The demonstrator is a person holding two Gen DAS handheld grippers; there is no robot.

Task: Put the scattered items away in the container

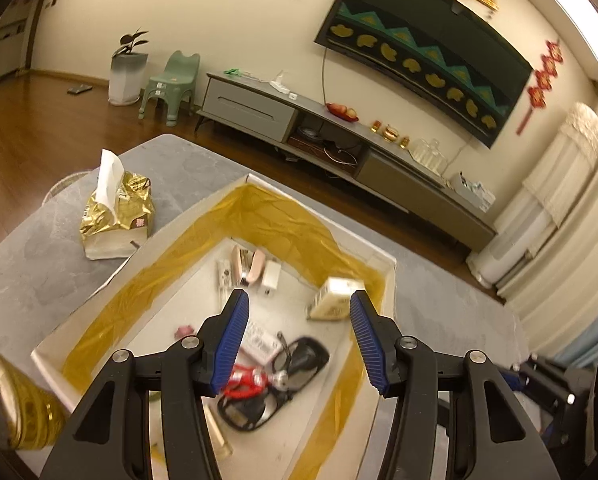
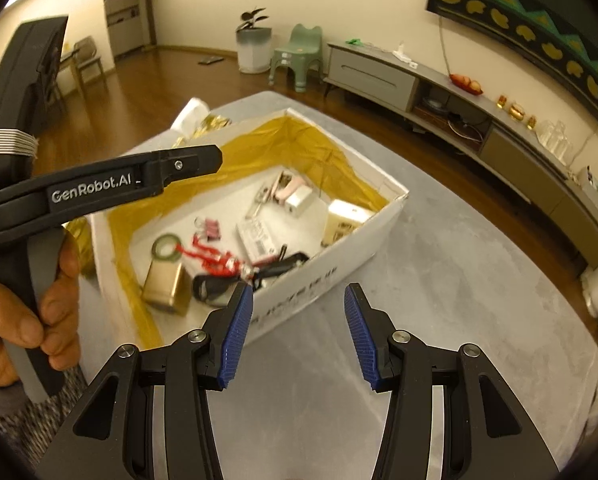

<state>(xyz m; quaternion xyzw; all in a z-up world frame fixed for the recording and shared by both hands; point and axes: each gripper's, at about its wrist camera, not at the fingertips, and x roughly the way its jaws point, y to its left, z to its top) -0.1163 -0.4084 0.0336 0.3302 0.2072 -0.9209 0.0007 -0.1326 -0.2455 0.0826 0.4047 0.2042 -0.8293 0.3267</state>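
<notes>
A white cardboard box lined with yellow tape stands on the grey table. Inside lie a red coiled cord, a black key case, a gold tin, a green tape roll, pink binder clips, a cream packet, a white charger and a pink case. My left gripper hangs open above the box with nothing between its fingers. My right gripper is open over bare table just outside the box's near wall.
A gold tissue pack sits on the table left of the box. A gold jar is at the lower left. A person's hand holds the left gripper's handle. Beyond the table are a TV cabinet, a green stool and wood floor.
</notes>
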